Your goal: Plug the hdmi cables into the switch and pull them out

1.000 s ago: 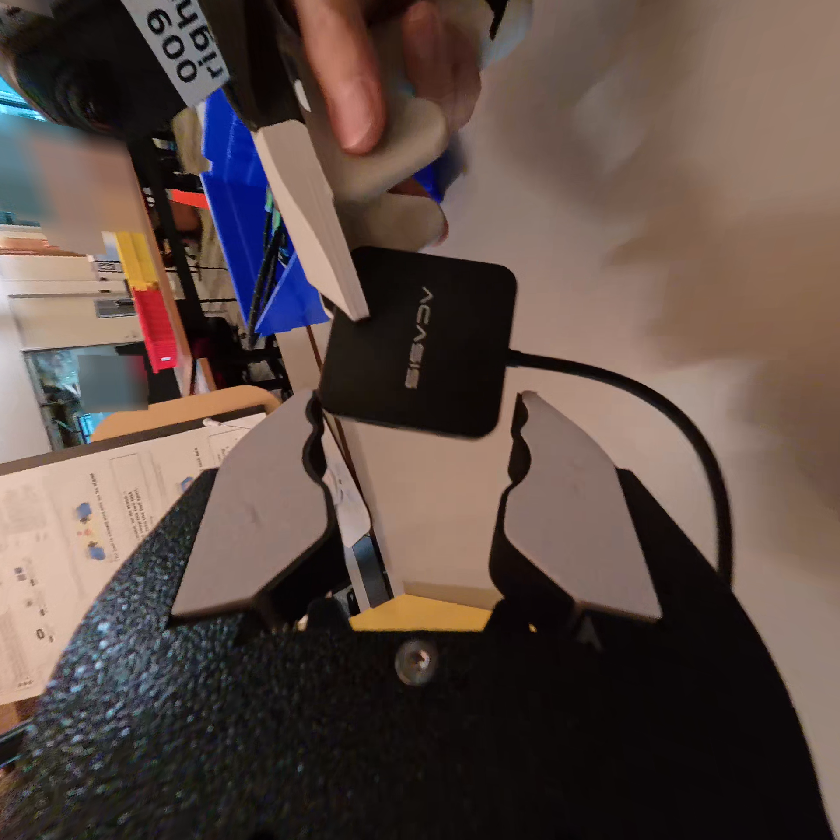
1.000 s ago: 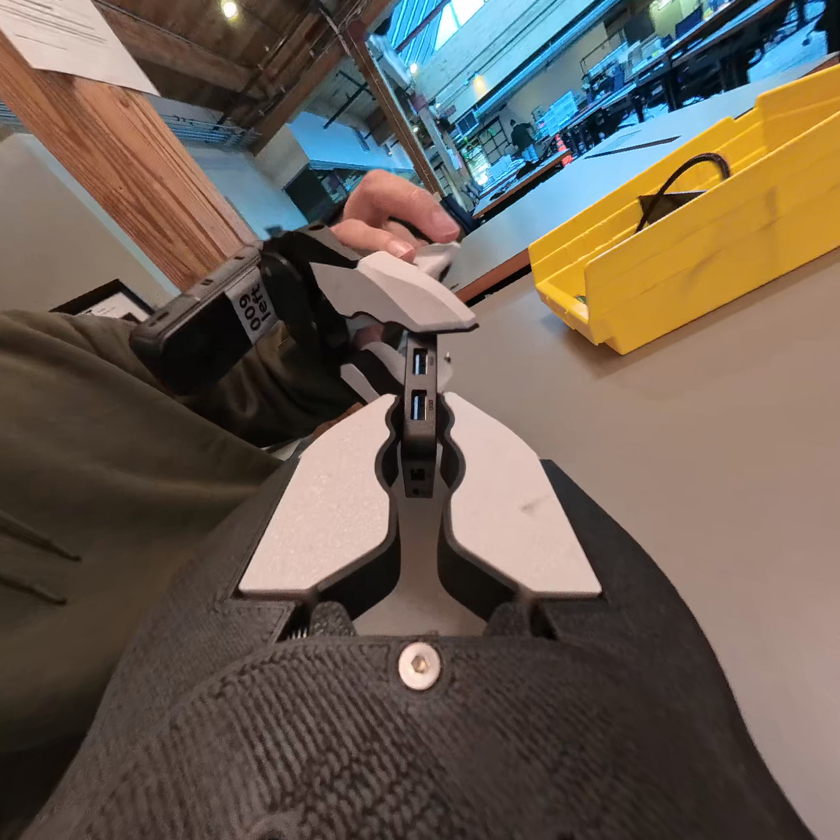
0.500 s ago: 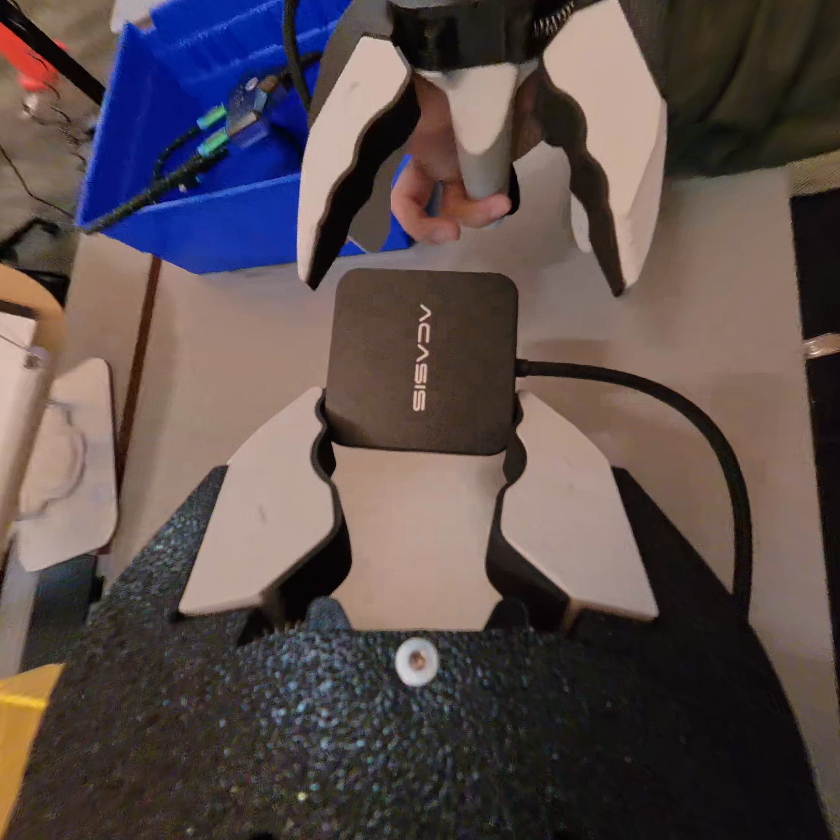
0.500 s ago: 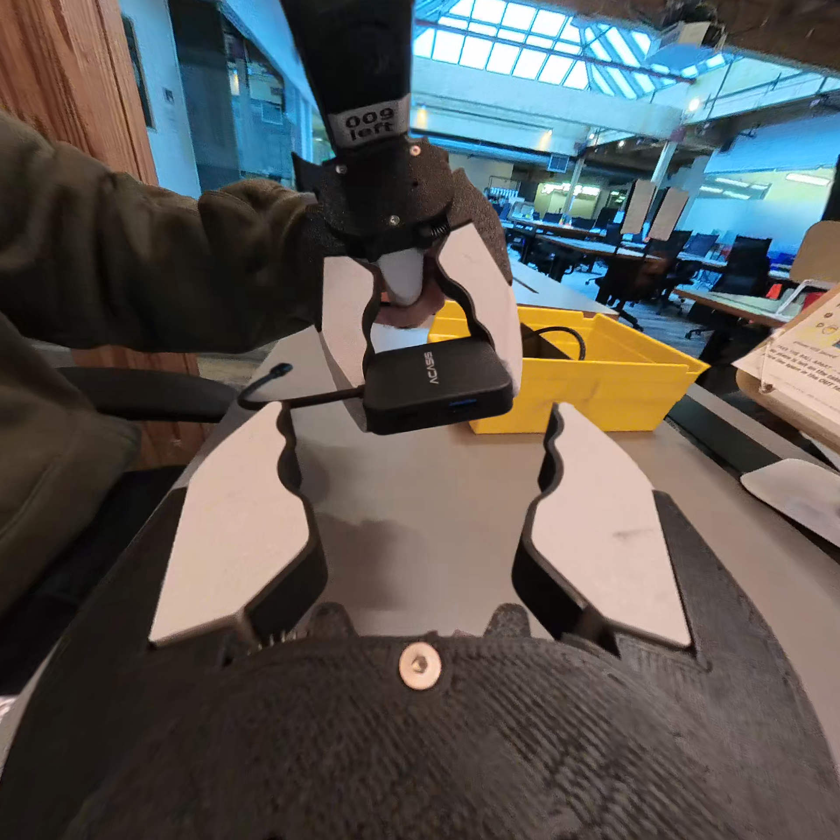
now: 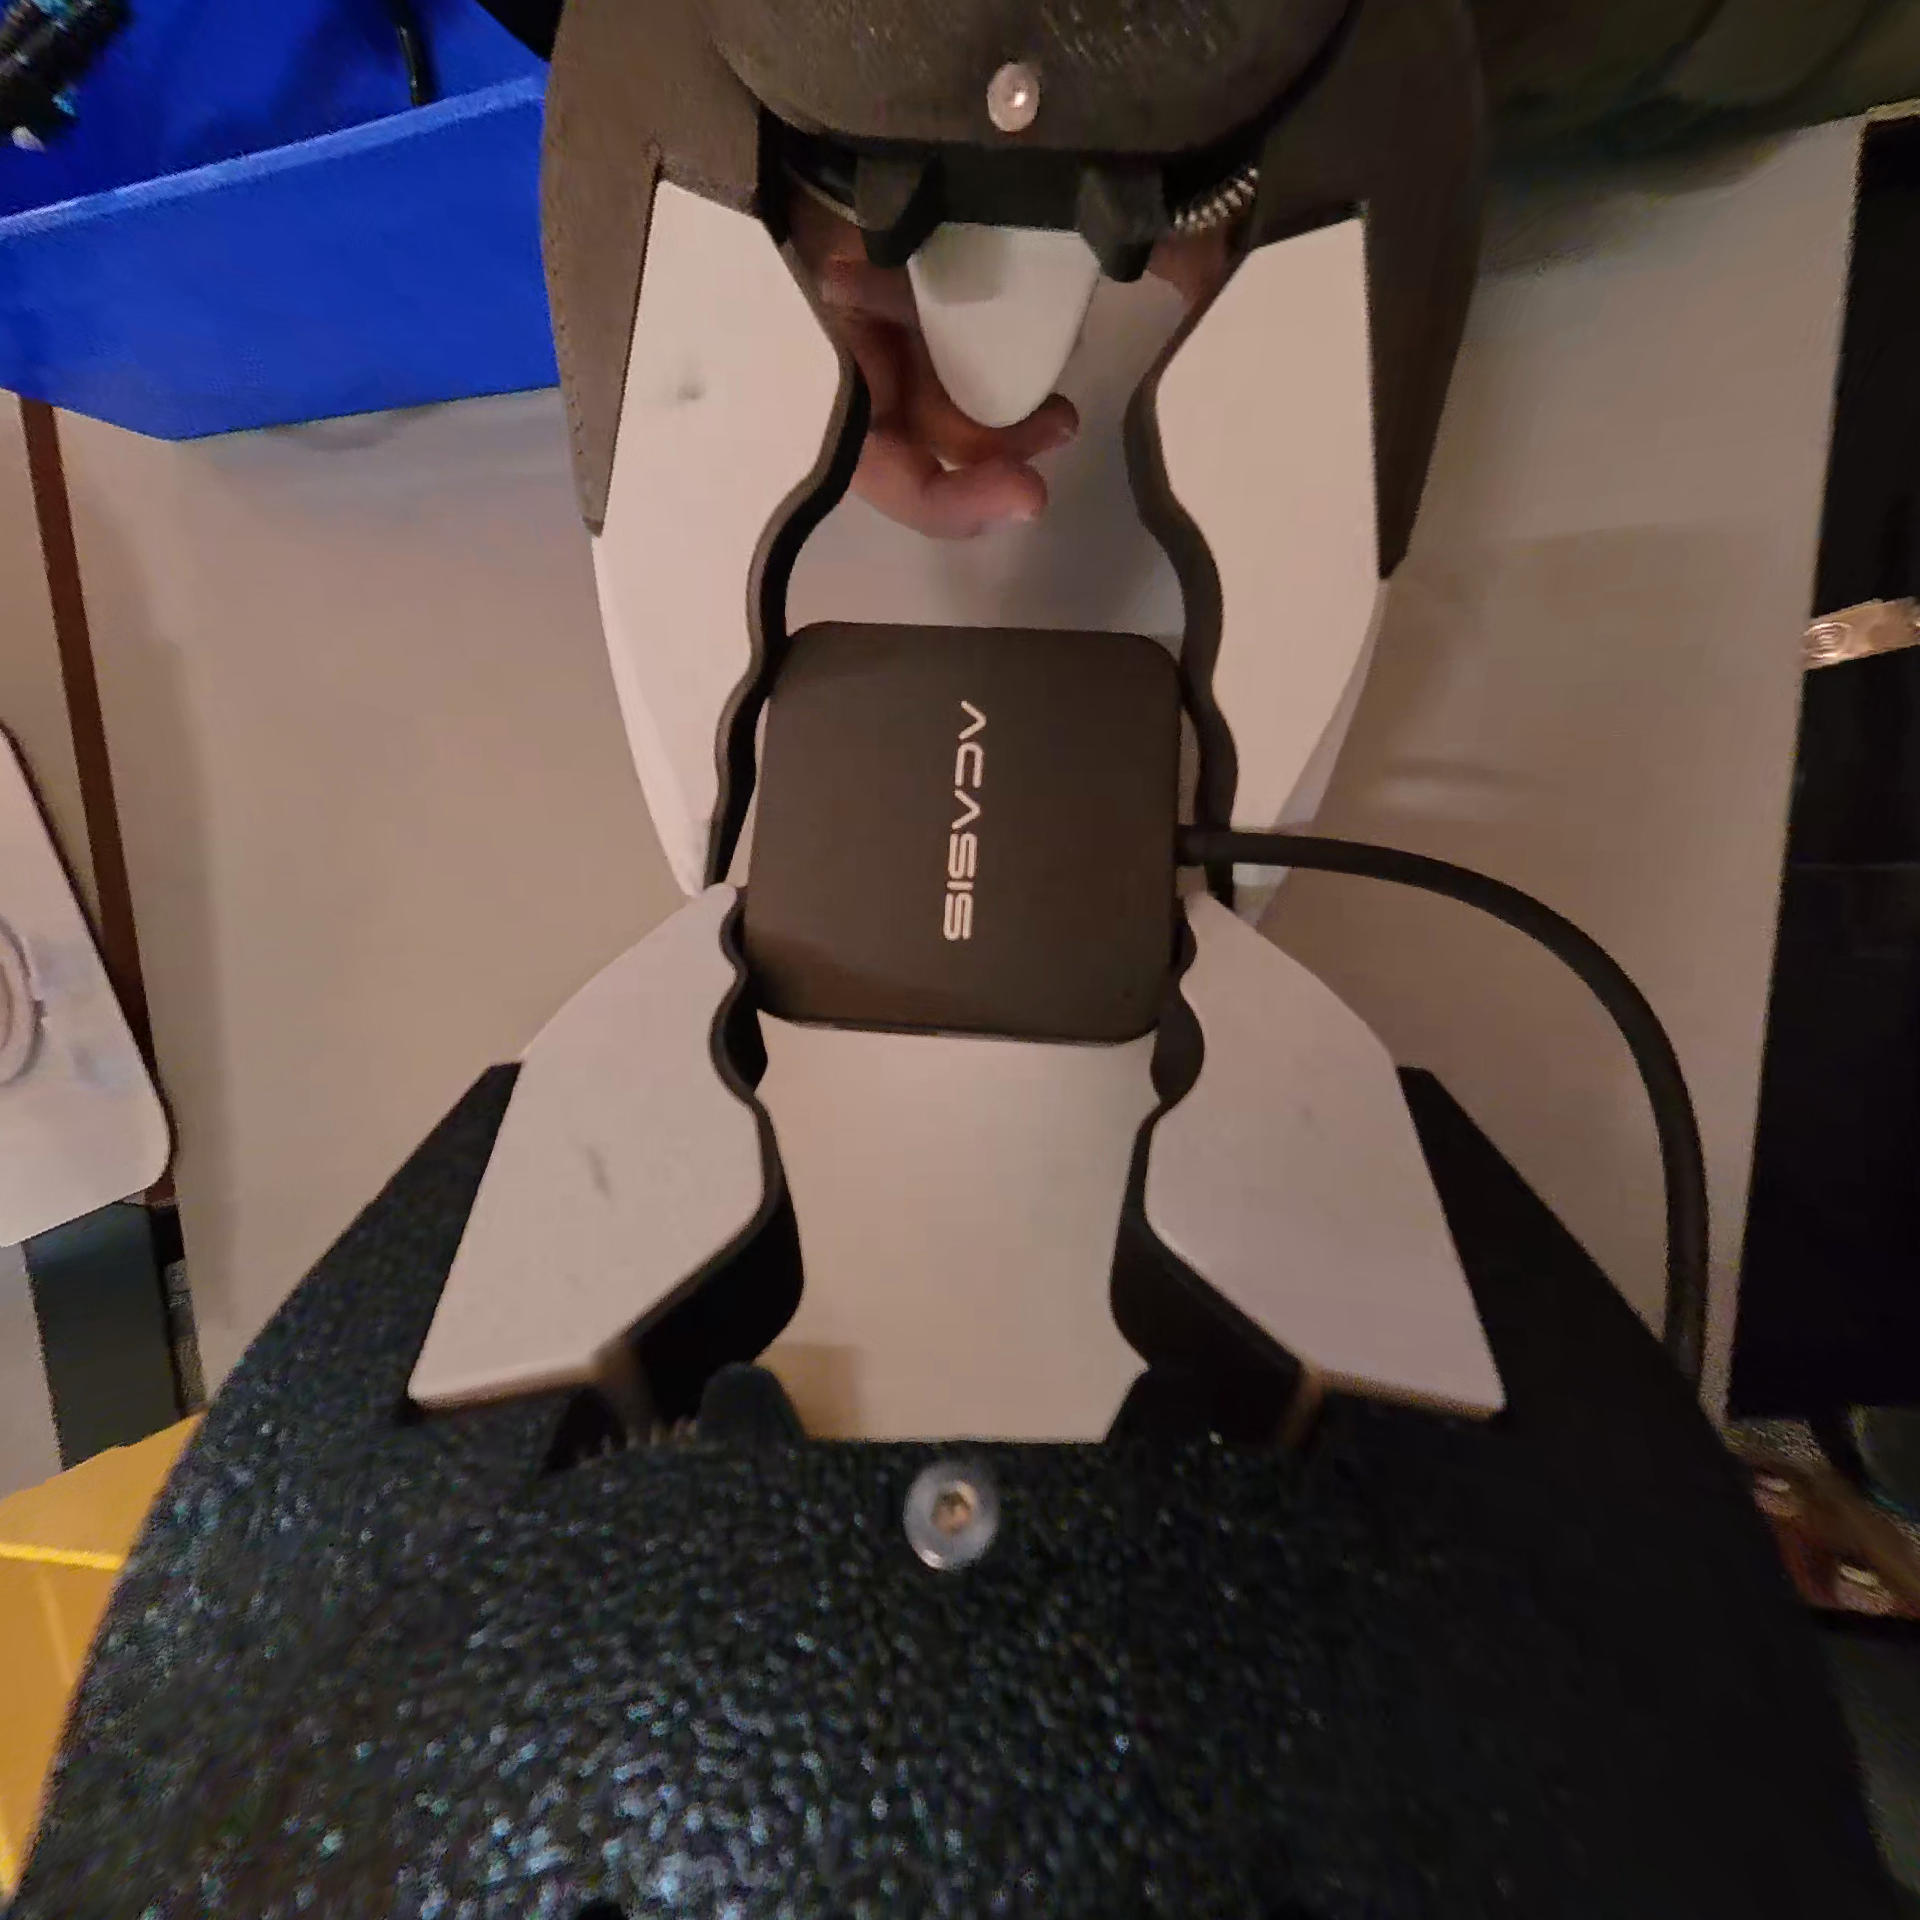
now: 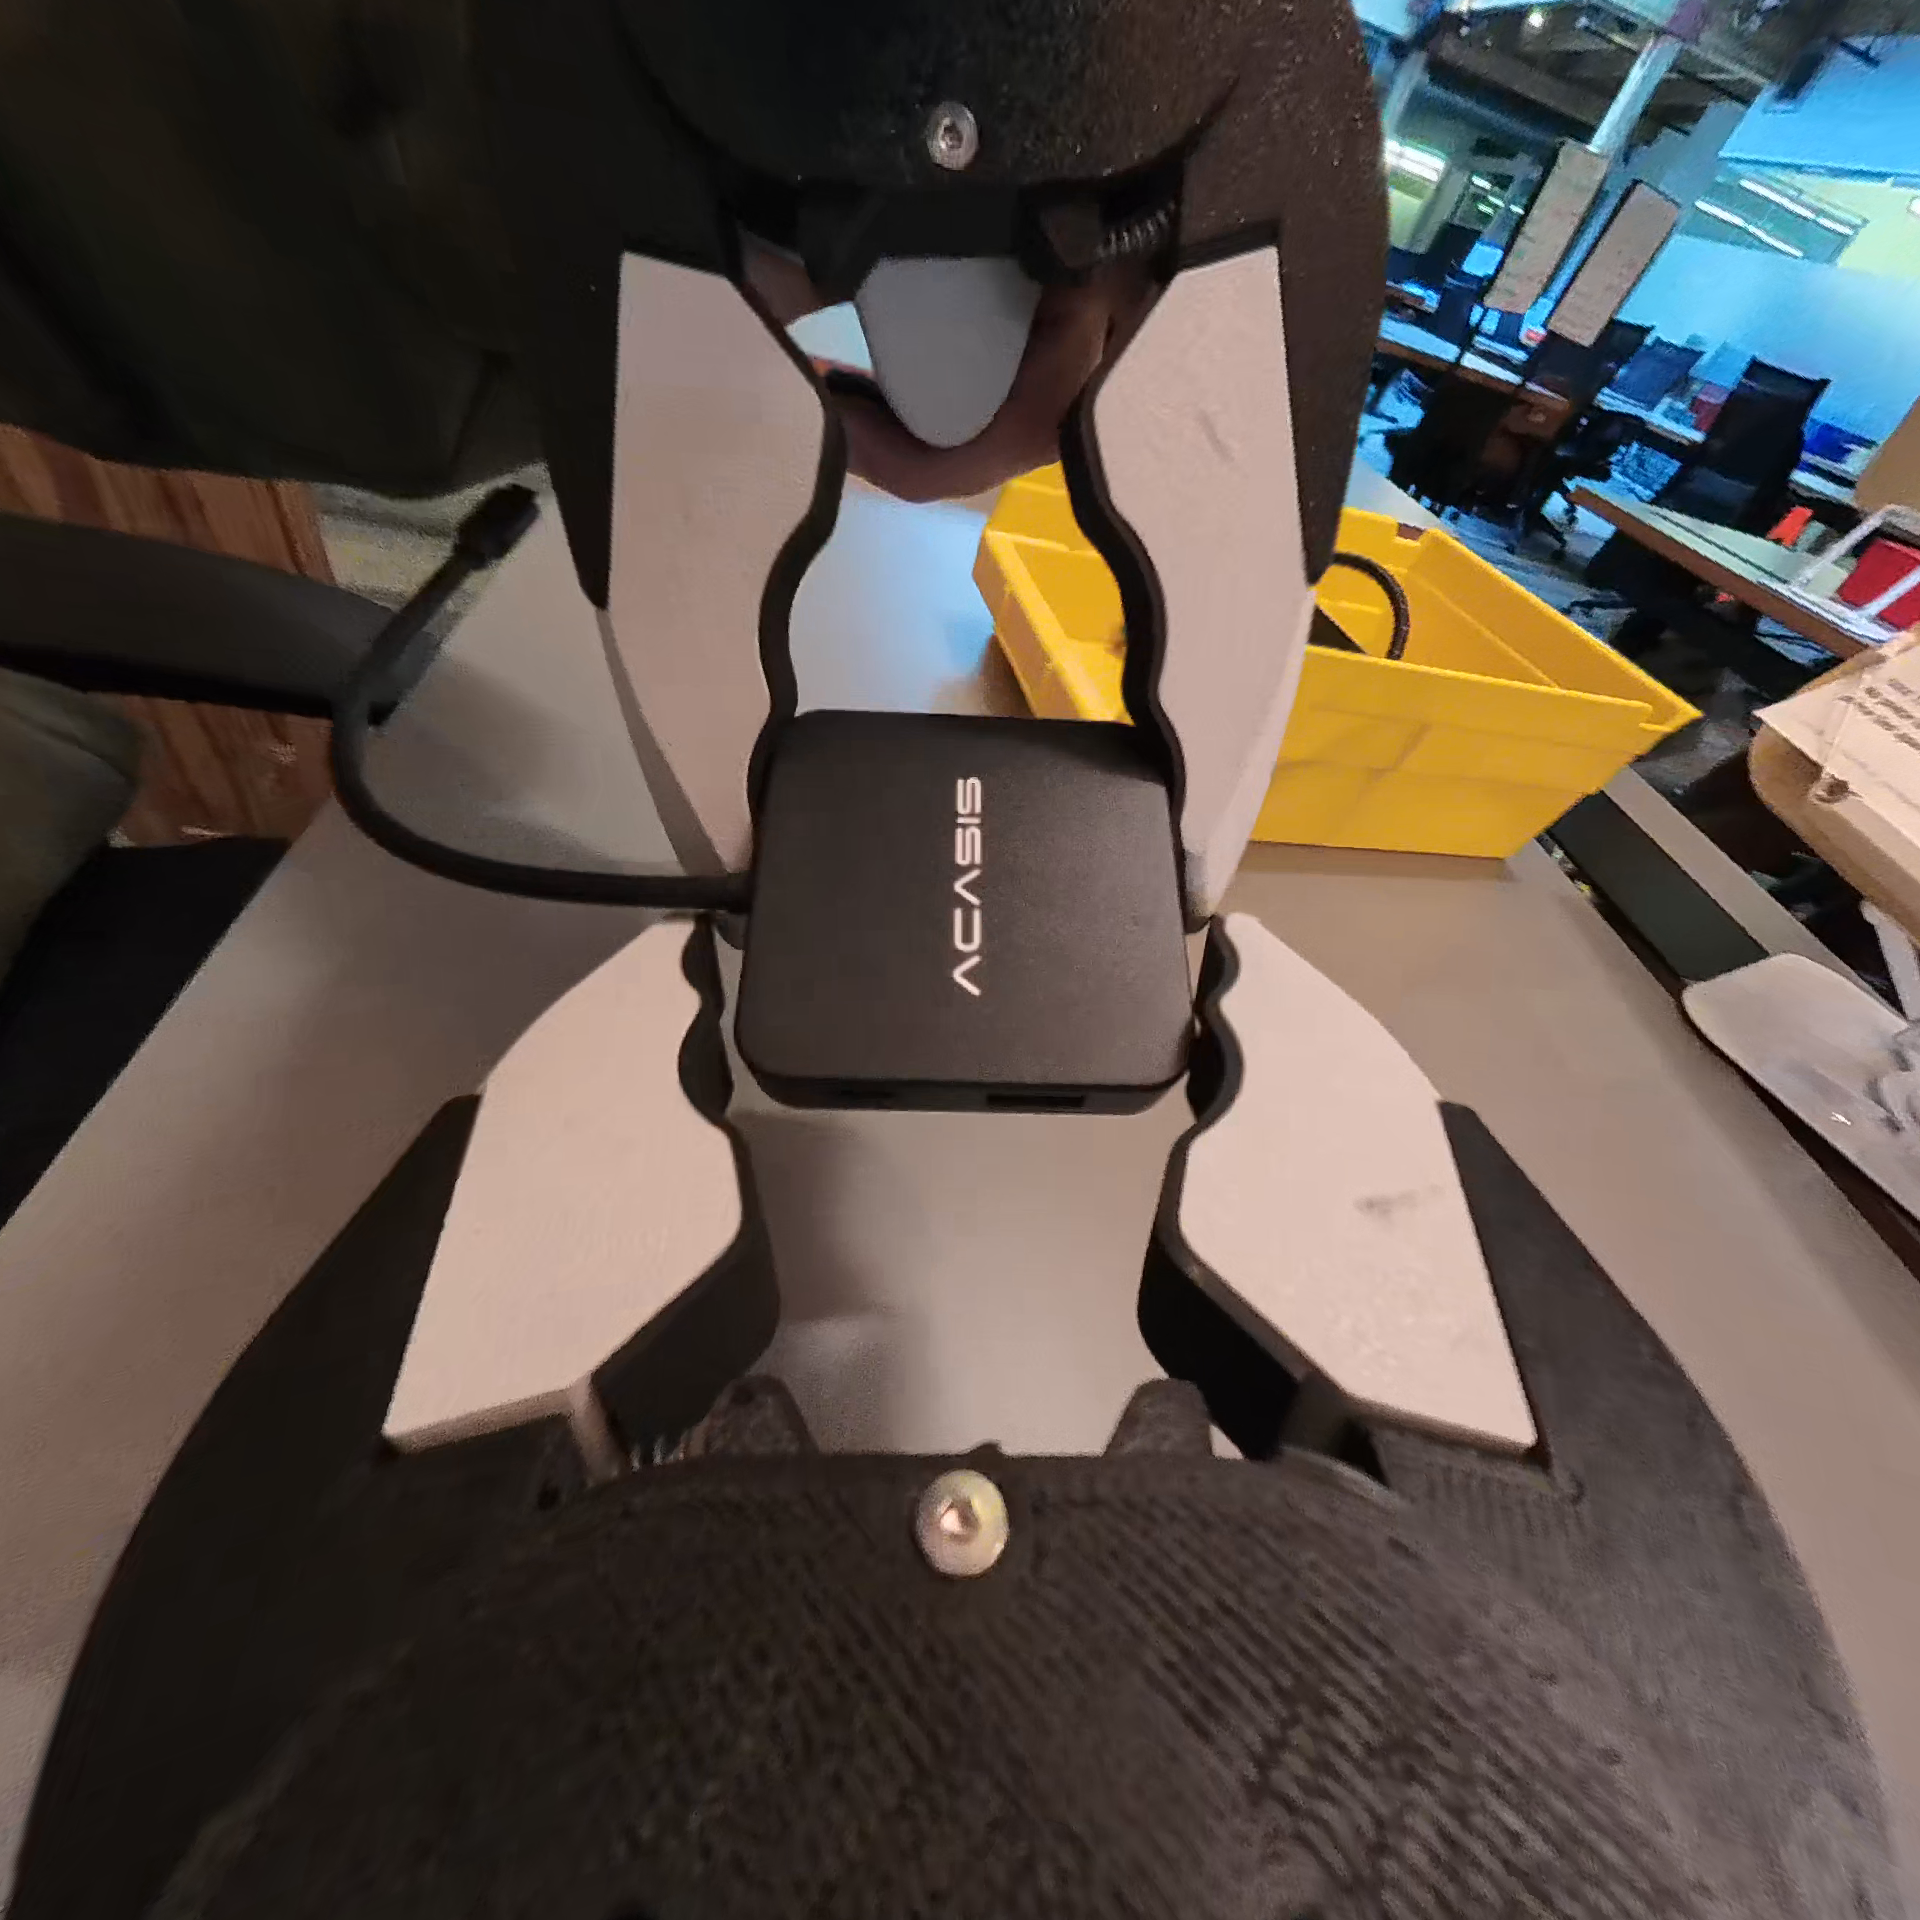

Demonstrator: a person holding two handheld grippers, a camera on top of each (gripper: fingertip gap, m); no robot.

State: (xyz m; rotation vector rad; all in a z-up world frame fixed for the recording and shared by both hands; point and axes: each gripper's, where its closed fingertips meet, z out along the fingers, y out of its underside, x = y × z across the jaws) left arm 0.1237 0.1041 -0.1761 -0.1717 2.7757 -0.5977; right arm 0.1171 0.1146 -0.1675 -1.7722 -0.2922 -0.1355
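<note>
Frame centre: black switch [image 5: 961,831] clamped by left gripper [image 5: 956,961]; right gripper [image 6: 961,1023] straddles far end, jaws apparently closing, likely handover; ports empty.

Each wrist camera sits just behind its own hand-held gripper, looking forward along the fingers from very close. The left view tilts steeply down onto the pale grey table [image 5: 343,790]; the right looks more level, out across a workspace. Facing each other, both share the flat square black switch [image 5: 961,831] [image 6: 961,904].
</note>
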